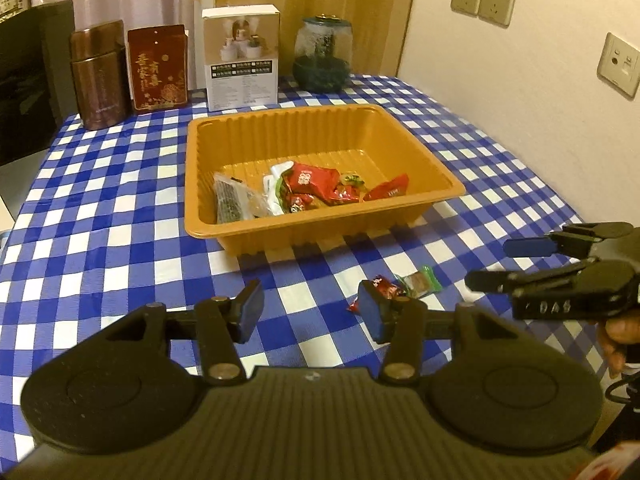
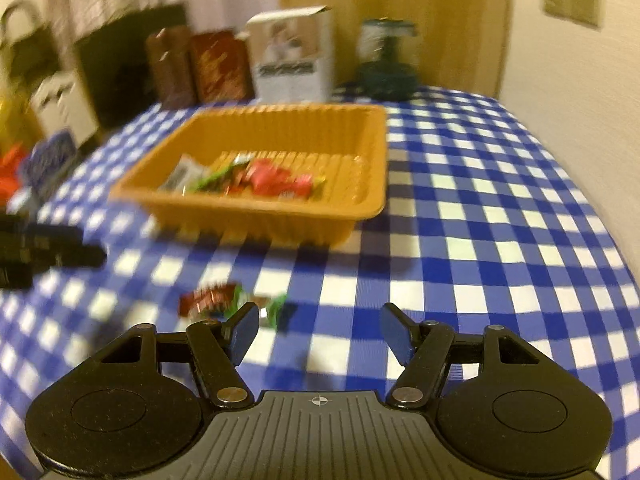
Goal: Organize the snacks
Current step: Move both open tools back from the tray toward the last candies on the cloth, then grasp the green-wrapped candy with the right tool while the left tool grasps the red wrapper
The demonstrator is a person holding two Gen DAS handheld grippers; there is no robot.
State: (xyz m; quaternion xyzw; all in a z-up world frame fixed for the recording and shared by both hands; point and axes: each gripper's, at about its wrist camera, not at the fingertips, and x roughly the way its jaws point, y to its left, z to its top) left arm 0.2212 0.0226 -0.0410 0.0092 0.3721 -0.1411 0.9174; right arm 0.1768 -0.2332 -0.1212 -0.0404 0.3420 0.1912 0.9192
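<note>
My tablecloth [image 1: 120, 184] is a blue-and-white check, and the tray [image 1: 400, 140] on it is a ribbed orange-tan. Inside it the snack packets [image 1: 316, 184] run mostly red — with white, clear and a touch of green. On the cloth lie a red wrapper [image 1: 384, 286] and a green-edged one [image 1: 420, 282]. My left gripper [image 1: 312, 316] is black with blue pads; my right gripper [image 2: 320, 330] — the same. Behind stand a brown tin [image 1: 98, 76], a red-and-gold box [image 1: 158, 68] and a white carton [image 1: 242, 56].
</note>
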